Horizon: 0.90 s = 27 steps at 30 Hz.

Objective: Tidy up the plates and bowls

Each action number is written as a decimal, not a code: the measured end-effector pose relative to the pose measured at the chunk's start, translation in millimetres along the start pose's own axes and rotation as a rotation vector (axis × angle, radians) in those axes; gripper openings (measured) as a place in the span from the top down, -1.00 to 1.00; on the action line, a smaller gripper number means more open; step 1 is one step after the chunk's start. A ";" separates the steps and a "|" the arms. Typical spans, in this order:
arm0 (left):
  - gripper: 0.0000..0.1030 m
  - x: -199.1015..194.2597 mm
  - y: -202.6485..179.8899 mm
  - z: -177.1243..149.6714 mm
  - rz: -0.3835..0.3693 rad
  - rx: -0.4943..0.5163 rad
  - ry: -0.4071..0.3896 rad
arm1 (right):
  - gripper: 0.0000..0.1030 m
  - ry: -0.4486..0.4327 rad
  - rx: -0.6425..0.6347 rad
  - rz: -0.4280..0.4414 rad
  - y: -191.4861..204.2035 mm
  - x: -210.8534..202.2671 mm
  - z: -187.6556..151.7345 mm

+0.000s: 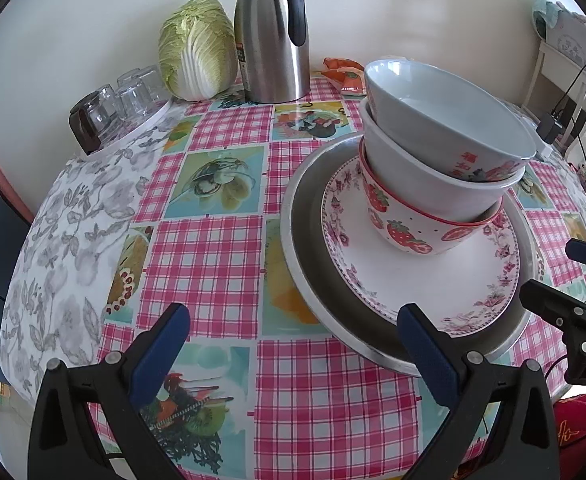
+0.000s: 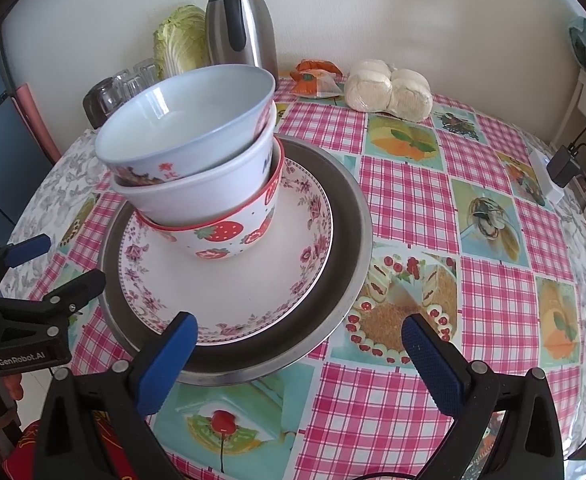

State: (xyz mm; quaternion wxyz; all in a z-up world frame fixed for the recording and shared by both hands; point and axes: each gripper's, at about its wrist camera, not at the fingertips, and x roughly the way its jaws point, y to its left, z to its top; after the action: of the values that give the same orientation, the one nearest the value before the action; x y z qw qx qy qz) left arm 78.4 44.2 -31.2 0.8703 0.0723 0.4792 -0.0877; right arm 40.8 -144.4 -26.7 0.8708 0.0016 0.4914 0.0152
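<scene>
Your left claw sits nearest, its blue pads spread wide and gripping nothing; its right pad overlaps the near rim of the tray in view, though you cannot tell whether it touches. Your right claw is likewise released, its left pad over the tray's near rim and its right pad above the bare cloth.

On the counter, the round metal tray holds a floral plate, which lies toward the tray's right side in the left view. On the plate stands a stack of three bowls: a strawberry bowl at the bottom, a white bowl nested in it, and a pale blue bowl on top. The upper two lean, so the stack is not straight.

Far across the counter stand a steel jug and, just left of it, a cabbage. Upturned glasses sit at the far left. Wrapped buns lie at the far right, with an orange packet beside them.
</scene>
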 end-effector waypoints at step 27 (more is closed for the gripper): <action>-1.00 -0.5 6.6 -1.3 0.006 -0.042 -0.013 | -1.00 0.011 0.005 -0.005 -2.2 1.2 -1.3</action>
State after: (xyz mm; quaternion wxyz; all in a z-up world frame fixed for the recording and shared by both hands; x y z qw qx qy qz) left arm 78.6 50.9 -31.1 0.8749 0.0552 0.4752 -0.0754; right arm 40.4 -146.5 -28.5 0.8681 0.0025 0.4963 0.0115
